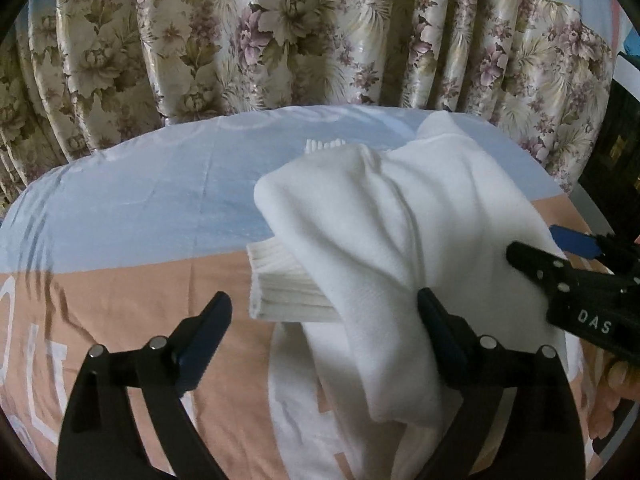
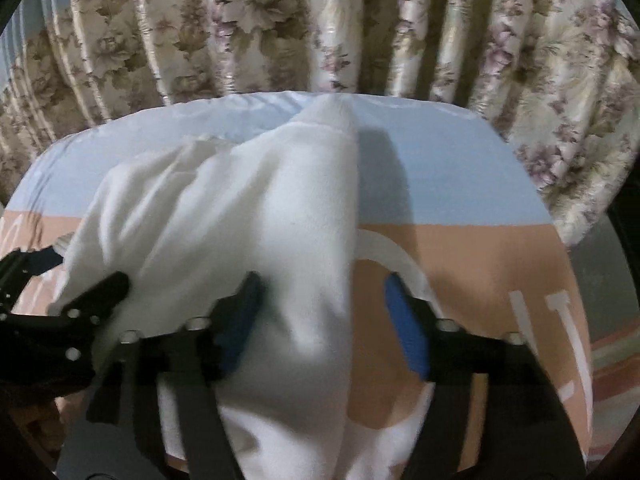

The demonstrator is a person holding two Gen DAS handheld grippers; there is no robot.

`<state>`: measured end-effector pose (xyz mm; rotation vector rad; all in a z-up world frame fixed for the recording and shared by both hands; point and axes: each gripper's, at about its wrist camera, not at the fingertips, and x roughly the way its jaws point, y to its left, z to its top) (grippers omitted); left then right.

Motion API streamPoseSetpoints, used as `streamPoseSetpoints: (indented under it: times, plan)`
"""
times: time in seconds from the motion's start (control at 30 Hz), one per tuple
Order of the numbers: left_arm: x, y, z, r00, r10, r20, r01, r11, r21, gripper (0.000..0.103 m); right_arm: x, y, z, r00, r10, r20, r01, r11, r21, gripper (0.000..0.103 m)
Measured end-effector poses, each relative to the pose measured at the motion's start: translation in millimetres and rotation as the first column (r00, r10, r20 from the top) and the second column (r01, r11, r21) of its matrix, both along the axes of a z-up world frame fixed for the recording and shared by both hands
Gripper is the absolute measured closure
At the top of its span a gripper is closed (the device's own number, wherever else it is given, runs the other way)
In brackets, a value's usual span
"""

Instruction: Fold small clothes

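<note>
A white knitted garment (image 1: 384, 220) lies bunched on the bed, with a ribbed cuff (image 1: 280, 280) sticking out at its left. My left gripper (image 1: 324, 304) is open, its jaws wide apart around the cuff and the near fold of the garment. The right gripper (image 1: 560, 276) enters the left wrist view from the right, over the garment. In the right wrist view the garment (image 2: 248, 208) drapes between the jaws of my right gripper (image 2: 320, 292), which are open. The left gripper (image 2: 80, 304) shows at the left, against the cloth's edge.
The bed sheet (image 1: 140, 200) is pale blue at the back and peach with white lettering in front. A floral curtain (image 1: 280, 32) hangs right behind the bed. A dark cabinet (image 1: 616, 148) stands at the far right.
</note>
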<state>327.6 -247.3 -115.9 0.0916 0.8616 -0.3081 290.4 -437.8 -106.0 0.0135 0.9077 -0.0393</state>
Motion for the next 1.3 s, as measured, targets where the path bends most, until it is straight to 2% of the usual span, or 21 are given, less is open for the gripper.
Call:
streamPoseSetpoints:
  times: [0.1, 0.37, 0.5, 0.63, 0.8, 0.87, 0.93, 1.07, 1.3]
  plan:
    - [-6.2, 3.3, 1.8, 1.000, 0.009, 0.000, -0.009, 1.000, -0.017, 0.010, -8.8, -6.8, 0.1, 1.000, -0.013, 0.010, 0.013, 1.000, 0.012, 0.025]
    - [-53.1, 32.1, 17.1, 0.997, 0.070, 0.020, -0.069, 0.994, -0.081, 0.010, -63.0, -1.1, 12.4, 0.995, -0.042, 0.087, 0.042, 0.999, -0.002, 0.021]
    - [-96.1, 46.2, 35.2, 0.992, 0.075, 0.103, -0.072, 0.997, -0.037, 0.010, -101.1, 15.1, 23.9, 0.993, -0.038, 0.111, 0.038, 0.999, -0.002, 0.014]
    - [-129.7, 78.0, 56.3, 0.983, 0.108, 0.147, -0.102, 0.994, -0.049, 0.010, -140.6, 30.1, 38.1, 0.990, -0.024, 0.139, 0.026, 1.000, -0.012, 0.009]
    - [-170.8, 123.8, 72.0, 0.981, 0.152, 0.123, -0.139, 0.985, -0.105, 0.010, -197.7, 41.0, 54.3, 0.988, -0.065, 0.139, 0.066, 0.998, -0.002, 0.004]
    - [-194.7, 137.6, 74.3, 0.982, 0.156, 0.111, -0.145, 0.985, -0.098, 0.010, -219.0, 47.2, 58.3, 0.988, -0.072, 0.137, 0.073, 0.997, -0.002, 0.003]
    - [-218.6, 147.7, 74.3, 0.979, 0.168, 0.113, -0.162, 0.985, -0.061, 0.010, -243.0, 55.4, 64.6, 0.987, -0.070, 0.142, 0.069, 0.998, 0.012, 0.003]
    - [-258.3, 174.1, 73.3, 0.971, 0.222, 0.089, -0.217, 0.974, -0.063, 0.010, -282.3, 74.1, 77.5, 0.982, -0.066, 0.176, 0.068, 0.998, 0.000, 0.003]
    - [-305.4, 198.3, 81.1, 0.957, 0.266, 0.116, -0.259, 0.963, -0.070, 0.004, -321.5, 114.1, 94.2, 0.972, -0.008, 0.236, 0.019, 0.999, -0.046, 0.003]
